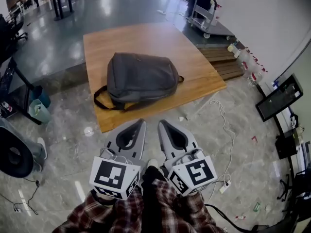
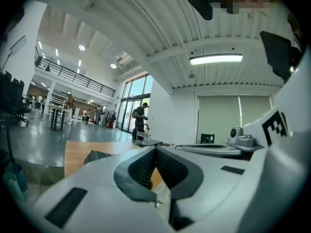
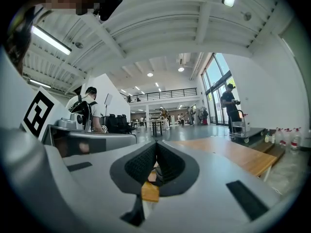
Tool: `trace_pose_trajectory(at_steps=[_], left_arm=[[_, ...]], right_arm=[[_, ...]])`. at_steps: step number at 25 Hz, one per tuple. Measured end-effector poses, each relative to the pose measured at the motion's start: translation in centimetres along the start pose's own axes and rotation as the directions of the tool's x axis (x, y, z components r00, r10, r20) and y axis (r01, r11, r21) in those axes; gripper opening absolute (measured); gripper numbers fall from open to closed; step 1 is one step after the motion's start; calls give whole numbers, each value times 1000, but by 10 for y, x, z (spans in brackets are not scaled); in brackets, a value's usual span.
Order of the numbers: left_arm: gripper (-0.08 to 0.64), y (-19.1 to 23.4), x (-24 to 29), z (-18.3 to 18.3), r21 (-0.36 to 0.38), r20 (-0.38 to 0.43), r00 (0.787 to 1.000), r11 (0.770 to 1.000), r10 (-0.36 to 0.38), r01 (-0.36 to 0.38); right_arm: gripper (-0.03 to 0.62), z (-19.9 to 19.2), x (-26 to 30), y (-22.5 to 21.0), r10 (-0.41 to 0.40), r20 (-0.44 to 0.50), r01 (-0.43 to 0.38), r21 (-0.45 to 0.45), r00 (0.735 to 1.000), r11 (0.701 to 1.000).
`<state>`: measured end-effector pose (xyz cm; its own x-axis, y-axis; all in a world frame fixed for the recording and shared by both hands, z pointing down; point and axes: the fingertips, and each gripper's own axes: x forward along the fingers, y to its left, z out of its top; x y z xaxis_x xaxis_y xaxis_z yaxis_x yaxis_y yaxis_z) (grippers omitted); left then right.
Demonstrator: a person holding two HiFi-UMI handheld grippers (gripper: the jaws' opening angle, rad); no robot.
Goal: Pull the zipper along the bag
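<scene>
while the left gripper (image 1: 141,122) and right gripper (image 1: 161,123) are hovering with jaws pressed together on nothing, the bag (image 1: 141,79) is lying well ahead on the platform (image 1: 194,57), its length running crosswise, seemingly nearer the left gripper.

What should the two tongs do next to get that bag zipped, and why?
Probably move both forward and down toward the grey backpack. The left tongs and right tongs are shut, empty and close to the person's plaid clothing, well short of the bag on the wooden platform. Its zipper pull cannot be made out from here, so getting closer comes first.
</scene>
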<state>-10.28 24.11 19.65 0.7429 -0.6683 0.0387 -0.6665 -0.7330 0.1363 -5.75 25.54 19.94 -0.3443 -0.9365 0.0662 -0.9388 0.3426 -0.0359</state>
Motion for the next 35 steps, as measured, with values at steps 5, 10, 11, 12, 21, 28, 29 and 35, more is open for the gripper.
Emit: trace_pose_trajectory(at_steps=[5, 10, 11, 12, 21, 28, 29, 35], left_arm=[[8, 30, 42, -7, -10, -16, 1000, 1000, 11, -11], [8, 64, 102, -1, -17, -16, 998, 998, 59, -59], [8, 71, 115, 2, -20, -14, 997, 997, 71, -71], [8, 78, 129, 5, -22, -13, 997, 996, 83, -83], [8, 125, 229, 31, -29, 21, 981, 981, 195, -194], [8, 145, 267, 30, -42, 12, 970, 969, 243, -243], [8, 147, 270, 30, -44, 8, 969, 968, 246, -245], [8, 162, 279, 29, -50, -11, 969, 968, 246, -246]], right_arm=[[11, -7, 44, -30, 5, -16, -5, 7, 1000, 1000], [11, 0, 100, -76, 53, -13, -53, 15, 998, 998], [11, 3, 112, -86, 65, -13, -65, 15, 998, 998], [11, 7, 124, -96, 78, -13, -77, 14, 997, 997], [11, 29, 212, -169, 205, -22, -205, -12, 979, 979], [11, 29, 247, -199, 258, -41, -258, -10, 965, 966], [11, 28, 249, -200, 262, -45, -263, -7, 964, 965], [11, 28, 265, -201, 265, -54, -265, 7, 963, 964]])
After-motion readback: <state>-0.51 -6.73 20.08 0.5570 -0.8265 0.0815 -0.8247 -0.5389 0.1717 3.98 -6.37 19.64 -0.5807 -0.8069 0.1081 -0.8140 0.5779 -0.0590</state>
